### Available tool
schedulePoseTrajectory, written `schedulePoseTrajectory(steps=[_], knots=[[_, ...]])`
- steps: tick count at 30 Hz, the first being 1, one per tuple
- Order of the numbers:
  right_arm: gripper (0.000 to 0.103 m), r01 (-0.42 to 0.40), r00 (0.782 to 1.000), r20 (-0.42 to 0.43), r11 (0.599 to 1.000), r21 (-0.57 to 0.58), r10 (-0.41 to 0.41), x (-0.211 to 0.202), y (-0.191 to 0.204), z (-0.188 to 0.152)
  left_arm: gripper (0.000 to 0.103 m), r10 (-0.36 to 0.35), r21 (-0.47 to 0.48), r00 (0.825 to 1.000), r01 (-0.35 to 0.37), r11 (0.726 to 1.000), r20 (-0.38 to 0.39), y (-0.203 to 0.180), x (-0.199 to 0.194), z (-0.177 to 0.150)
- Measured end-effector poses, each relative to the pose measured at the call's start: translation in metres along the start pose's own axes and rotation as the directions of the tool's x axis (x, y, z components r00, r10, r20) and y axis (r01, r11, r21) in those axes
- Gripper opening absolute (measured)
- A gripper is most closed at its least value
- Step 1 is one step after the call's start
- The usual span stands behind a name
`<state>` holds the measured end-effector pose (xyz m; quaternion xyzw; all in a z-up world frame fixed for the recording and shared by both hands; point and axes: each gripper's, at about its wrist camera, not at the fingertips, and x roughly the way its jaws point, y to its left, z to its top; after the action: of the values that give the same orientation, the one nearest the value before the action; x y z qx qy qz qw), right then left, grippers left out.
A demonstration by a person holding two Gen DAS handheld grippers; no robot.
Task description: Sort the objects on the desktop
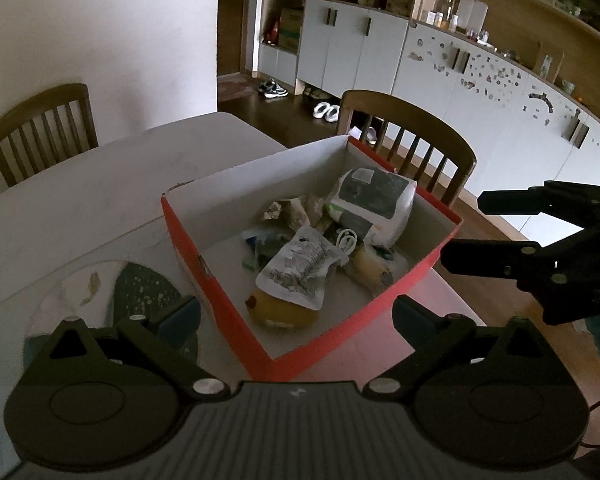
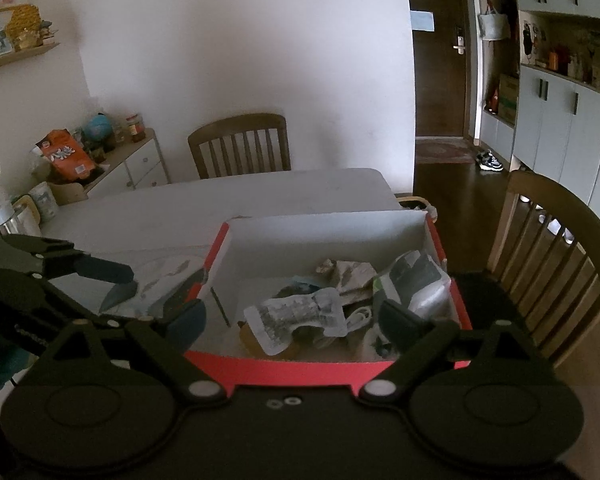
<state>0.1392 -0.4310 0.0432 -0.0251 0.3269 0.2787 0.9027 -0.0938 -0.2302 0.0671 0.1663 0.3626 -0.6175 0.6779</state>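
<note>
A red cardboard box (image 1: 360, 312) with a white inside stands on the white table (image 1: 100, 184). In it lie a white printed pouch (image 1: 300, 272), a big white and dark bag (image 1: 374, 200), a yellow packet (image 1: 276, 312), crumpled wrappers (image 1: 296, 208) and a white cable (image 1: 346, 240). My left gripper (image 1: 296, 316) is open above the box's near corner, nothing between its fingers. My right gripper (image 1: 468, 228) hovers open by the box's right side. In the right wrist view the right gripper (image 2: 292, 318) stands wide over the box (image 2: 300, 372), empty, with the pouch (image 2: 300, 312) below it; the left gripper (image 2: 118, 284) is at the left.
A round patterned mat (image 1: 100, 292) lies on the table left of the box. Wooden chairs (image 1: 40, 128) (image 1: 412, 136) stand at the far and right sides of the table. A low cabinet (image 2: 136, 168) with snacks and jars is at the far left; tall cupboards (image 1: 352, 48) line the room.
</note>
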Motion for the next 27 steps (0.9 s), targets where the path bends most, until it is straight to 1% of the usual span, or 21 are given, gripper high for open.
schedulePoseTrajectory(steps=[4, 11, 15, 23, 27], knots=[[0.094, -0.004, 1.0, -0.004, 1.0, -0.003, 0.003, -0.002, 0.004, -0.004, 0.102, -0.009, -0.015, 1.0, 0.009, 1.0, 0.001, -0.001, -0.004, -0.005], [0.094, -0.009, 1.0, -0.008, 1.0, 0.008, 0.009, -0.004, 0.005, -0.008, 0.102, 0.015, -0.031, 1.0, -0.015, 0.999, 0.006, -0.001, -0.005, -0.008], [0.094, -0.01, 1.0, -0.008, 1.0, 0.015, 0.01, -0.005, 0.004, -0.01, 0.102, 0.045, -0.027, 0.999, -0.044, 0.999, 0.013, -0.004, -0.005, -0.009], [0.094, -0.003, 1.0, -0.012, 1.0, 0.022, 0.003, -0.007, 0.002, -0.012, 0.102, 0.024, -0.033, 1.0, -0.024, 0.999, 0.016, -0.006, -0.004, -0.009], [0.094, 0.006, 1.0, -0.009, 0.999, 0.038, -0.006, -0.008, 0.0, -0.012, 0.102, 0.026, -0.031, 0.999, -0.025, 0.999, 0.022, -0.006, -0.007, -0.01]])
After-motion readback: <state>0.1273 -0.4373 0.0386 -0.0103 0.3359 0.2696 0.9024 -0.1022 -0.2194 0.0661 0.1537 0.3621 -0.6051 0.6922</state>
